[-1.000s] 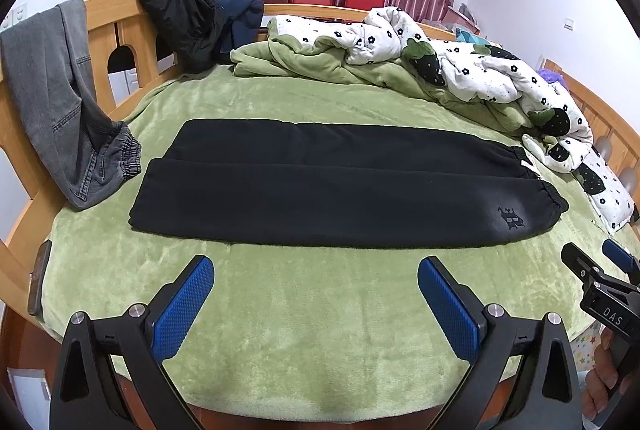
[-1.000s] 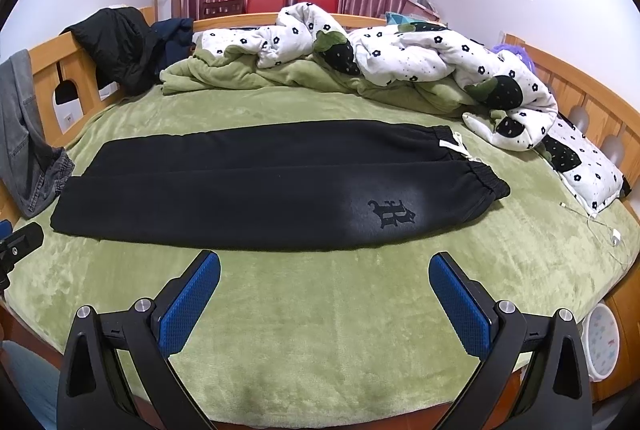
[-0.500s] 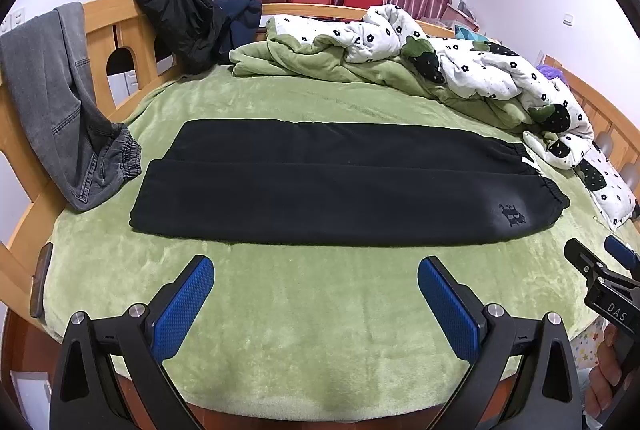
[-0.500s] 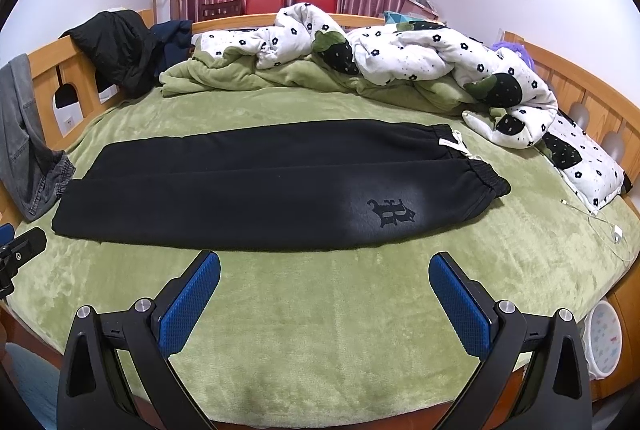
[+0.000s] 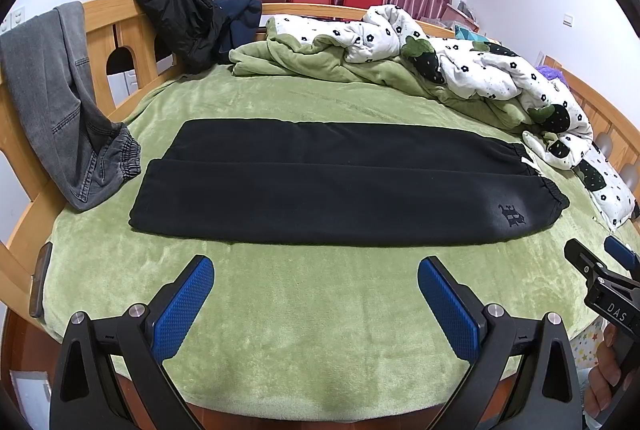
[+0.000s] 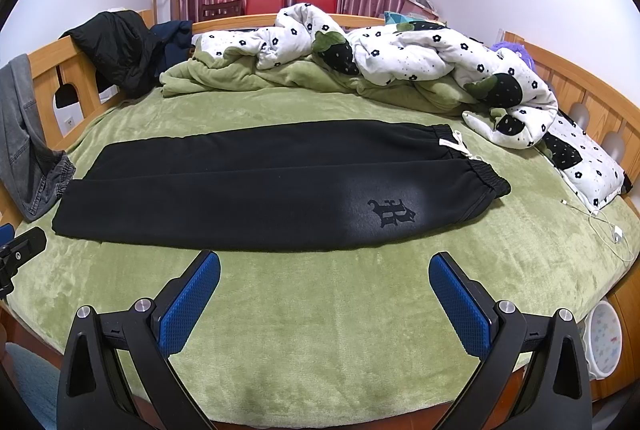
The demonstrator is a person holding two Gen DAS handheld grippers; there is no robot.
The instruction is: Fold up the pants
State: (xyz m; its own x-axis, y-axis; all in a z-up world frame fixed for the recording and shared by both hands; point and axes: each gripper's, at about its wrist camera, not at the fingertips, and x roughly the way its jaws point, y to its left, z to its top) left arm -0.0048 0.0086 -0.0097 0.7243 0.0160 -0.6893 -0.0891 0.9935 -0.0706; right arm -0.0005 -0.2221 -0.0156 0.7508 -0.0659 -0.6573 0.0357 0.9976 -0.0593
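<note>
Both sets of fingers are spread wide with nothing between them: the left gripper (image 5: 314, 304) and right gripper (image 6: 324, 300) hover over the near edge of the bed, short of the fabric. So the black pants (image 6: 256, 189) lie flat across the middle of the green blanket (image 6: 320, 330), folded lengthwise, one leg stacked on the other, waistband (image 6: 486, 181) to the right with a white drawstring (image 6: 458, 147) poking out and a dark logo (image 6: 390, 211) near it. Behind them sits a bunched floral quilt (image 6: 420, 57). Grey jeans (image 5: 60, 101) and a black jacket (image 5: 180, 17) hang over the wooden bed frame (image 5: 100, 25) on the left. Over on the right lies what looks like a white charging cable (image 6: 600, 226), hard to be sure.
</note>
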